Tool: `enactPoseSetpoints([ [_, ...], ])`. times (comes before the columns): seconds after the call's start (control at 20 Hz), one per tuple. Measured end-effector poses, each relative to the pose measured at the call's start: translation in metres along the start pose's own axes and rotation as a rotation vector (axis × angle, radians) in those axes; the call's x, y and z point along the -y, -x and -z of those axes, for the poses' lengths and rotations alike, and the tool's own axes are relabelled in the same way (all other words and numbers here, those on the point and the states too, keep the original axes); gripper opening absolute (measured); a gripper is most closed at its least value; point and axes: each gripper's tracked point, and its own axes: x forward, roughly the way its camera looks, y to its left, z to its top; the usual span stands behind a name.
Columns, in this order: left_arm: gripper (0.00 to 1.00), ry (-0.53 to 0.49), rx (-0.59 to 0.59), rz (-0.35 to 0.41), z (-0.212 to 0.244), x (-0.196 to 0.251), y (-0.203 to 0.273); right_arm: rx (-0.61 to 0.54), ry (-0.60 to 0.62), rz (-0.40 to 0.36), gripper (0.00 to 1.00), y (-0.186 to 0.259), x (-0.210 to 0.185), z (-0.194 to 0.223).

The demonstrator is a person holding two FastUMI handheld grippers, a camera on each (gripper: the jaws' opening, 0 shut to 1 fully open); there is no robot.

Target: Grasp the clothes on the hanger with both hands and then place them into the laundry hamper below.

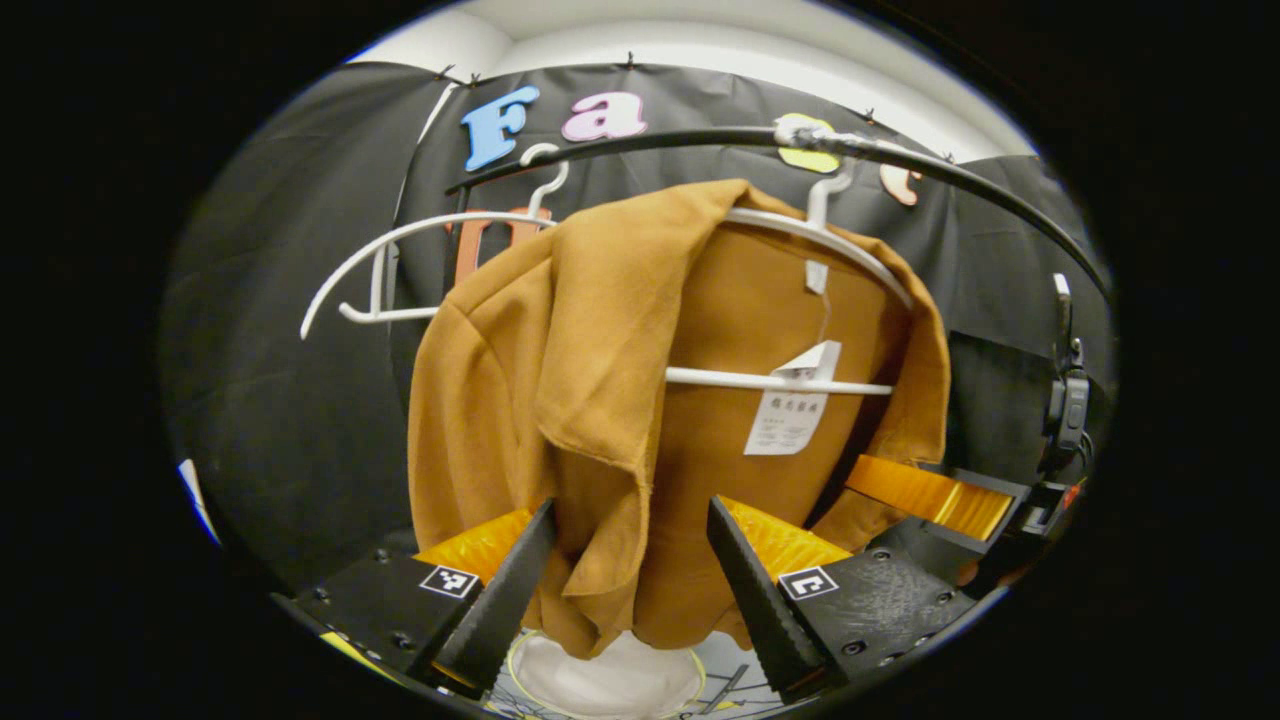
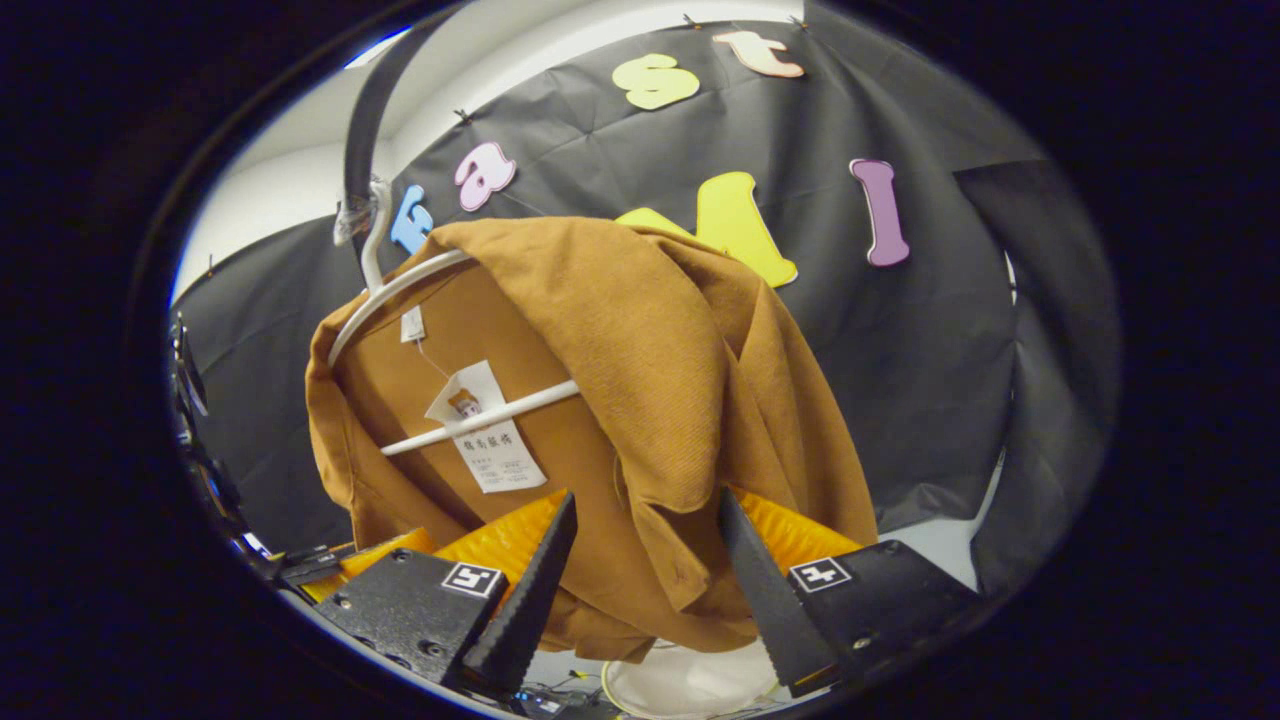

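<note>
Brown garment [image 1: 600, 380] on white hanger [image 1: 800, 230], both jaws apparently open around it

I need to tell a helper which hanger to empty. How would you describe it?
Find the curved dark rail across the booth. Two white hangers hook on it: pick the loaded hanger under the brown garment with a paper tag; the other hanger is bare.
</note>
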Motion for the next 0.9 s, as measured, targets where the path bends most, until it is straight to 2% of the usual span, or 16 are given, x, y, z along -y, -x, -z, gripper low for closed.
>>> enactPoseSetpoints([
  [0.05,1.0,0.012,-0.001,0.003,-0.001,0.0,-0.003,-0.001,-0.016,-0.013,0.89,-0.002,0.0,-0.002],
  [0.1,0.84,0.019,0.005,-0.002,-0.004,-0.003,-0.007,0.002,-0.034,-0.026,0.88,-0.005,0.001,-0.002],
  [0.15,0.94,0.02,0.005,0.0,-0.005,-0.003,-0.011,0.005,-0.05,-0.034,0.84,-0.007,0.003,-0.004],
  [0.2,0.94,0.021,0.007,0.002,-0.007,-0.003,-0.015,0.004,-0.061,-0.046,0.84,-0.009,0.003,-0.004],
  [0.25,0.94,0.021,0.003,0.001,-0.007,-0.002,-0.019,0.001,-0.073,-0.057,0.78,-0.012,0.002,-0.005],
  [0.3,0.94,0.023,0.007,0.0,-0.008,-0.002,-0.022,0.005,-0.085,-0.074,0.8,-0.014,0.001,-0.006],
  [0.35,0.87,0.029,0.002,-0.005,-0.007,0.001,-0.024,0.002,-0.095,-0.078,0.78,-0.017,0.001,-0.006],
  [0.4,0.84,0.034,-0.004,0.0,-0.004,0.005,-0.024,-0.004,-0.1,-0.083,0.7,-0.018,0.002,-0.005],
  [0.45,0.75,0.037,0.002,0.002,-0.005,0.006,-0.026,-0.005,-0.107,-0.083,0.71,-0.019,0.005,-0.005],
  [0.5,0.7,0.047,0.012,0.009,-0.007,0.008,-0.029,0.001,-0.118,-0.083,0.59,-0.018,0.007,-0.007],
  [0.65,0.63,0.061,0.007,0.009,-0.008,0.007,-0.037,-0.004,-0.16,-0.075,0.41,-0.021,0.016,-0.008],
  [0.7,0.53,0.073,0.01,-0.004,-0.01,0.002,-0.039,-0.006,-0.18,-0.087,0.32,-0.021,0.015,-0.007],
  [0.75,0.36,0.08,0.012,-0.03,-0.011,-0.006,-0.043,-0.01,-0.198,-0.099,0.29,-0.02,0.015,-0.007],
  [0.8,0.33,0.089,0.011,-0.032,-0.014,-0.009,-0.044,-0.012,-0.211,-0.109,0.25,-0.02,0.015,-0.008],
  [0.85,0.19,0.103,0.006,-0.016,-0.015,-0.01,-0.05,-0.013,-0.221,-0.115,0.23,-0.02,0.018,-0.008],
  [0.9,0.17,0.117,0.004,-0.002,-0.018,-0.01,-0.047,-0.01,-0.226,-0.124,0.19,-0.02,0.019,-0.011],
])
